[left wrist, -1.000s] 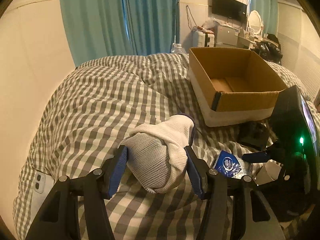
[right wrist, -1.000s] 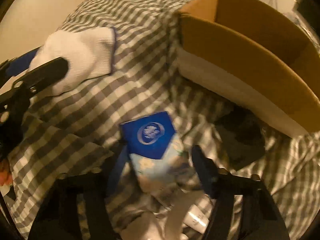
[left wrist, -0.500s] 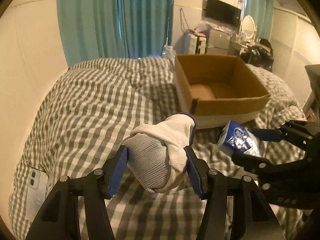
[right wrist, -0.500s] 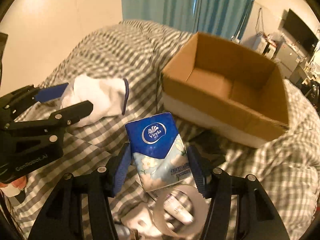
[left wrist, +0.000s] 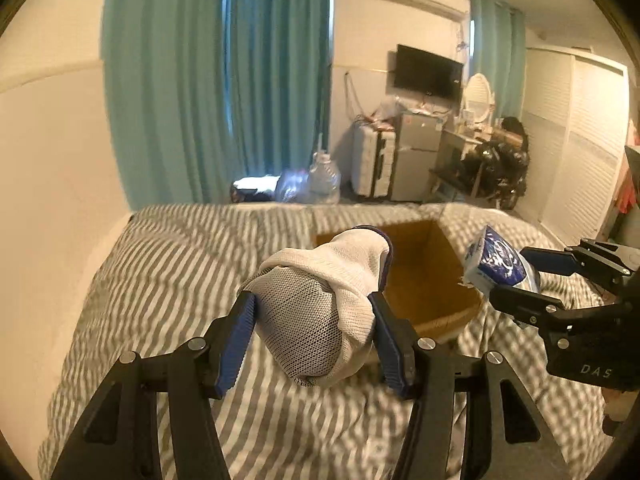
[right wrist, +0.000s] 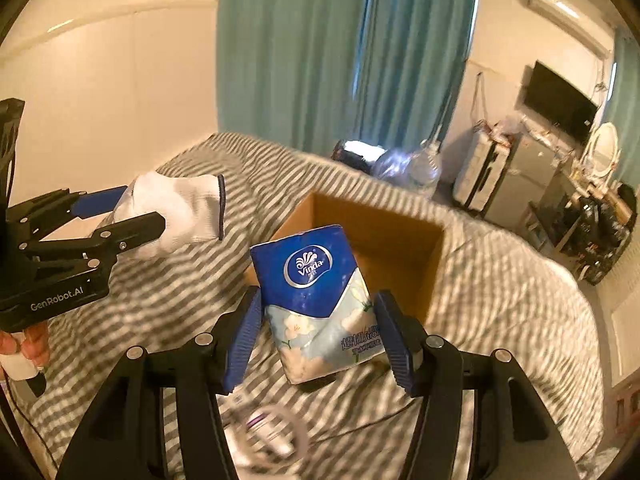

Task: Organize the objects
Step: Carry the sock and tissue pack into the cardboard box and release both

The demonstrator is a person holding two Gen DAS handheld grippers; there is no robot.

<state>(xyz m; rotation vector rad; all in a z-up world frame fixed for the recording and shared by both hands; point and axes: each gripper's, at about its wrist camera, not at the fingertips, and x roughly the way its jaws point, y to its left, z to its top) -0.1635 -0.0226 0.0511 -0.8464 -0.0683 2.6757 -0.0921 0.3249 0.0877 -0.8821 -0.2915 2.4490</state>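
Note:
My left gripper (left wrist: pixel 314 340) is shut on a white and grey work glove (left wrist: pixel 320 304) and holds it in the air above the bed, just short of the open cardboard box (left wrist: pixel 424 276). My right gripper (right wrist: pixel 320 340) is shut on a blue Vinda tissue pack (right wrist: pixel 316 300), held upright in the air in front of the box (right wrist: pixel 384 240). The tissue pack (left wrist: pixel 496 266) and right gripper (left wrist: pixel 520 280) also show at the right of the left wrist view. The glove (right wrist: pixel 176 212) and left gripper (right wrist: pixel 116 212) show at the left of the right wrist view.
The box sits on a bed with a grey checked cover (left wrist: pixel 180 264). Small items including a tube (right wrist: pixel 264 432) lie on the cover below my right gripper. Teal curtains (left wrist: pixel 216 80), a water jug (left wrist: pixel 324 180), a small fridge and a desk stand beyond the bed.
Both grippers have risen from the bed with their loads and moved toward the box. The tissue pack was lifted off the cover. The view now looks over the box into the room.

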